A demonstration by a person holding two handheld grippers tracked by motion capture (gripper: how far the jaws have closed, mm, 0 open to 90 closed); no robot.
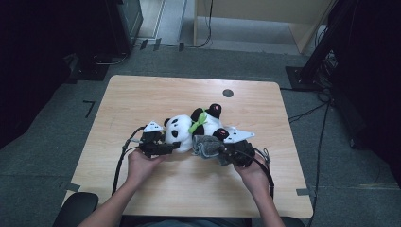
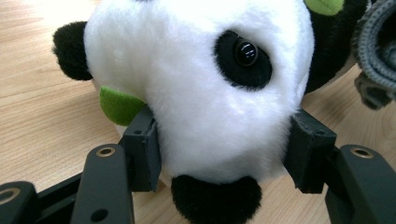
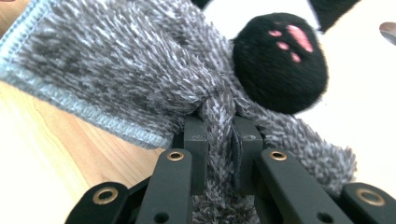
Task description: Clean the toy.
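Left gripper (image 2: 224, 149): clamped on plush panda (image 2: 201, 88) head | Right gripper (image 3: 219, 140): pinching grey fuzzy cloth (image 3: 135, 70) beside panda's paw | Table (image 1: 142, 94): wooden.

The high view looks forward and down from above the person's side, taking in the whole worktop (image 1: 142, 94) from well off, with the plush panda (image 1: 189, 130) near its middle. The left gripper view sits low and very close, facing the panda's head (image 2: 196, 88). The right gripper view, equally close, faces the grey cloth (image 3: 130, 65) beside the panda's paw (image 3: 280, 63). All three views share the panda.
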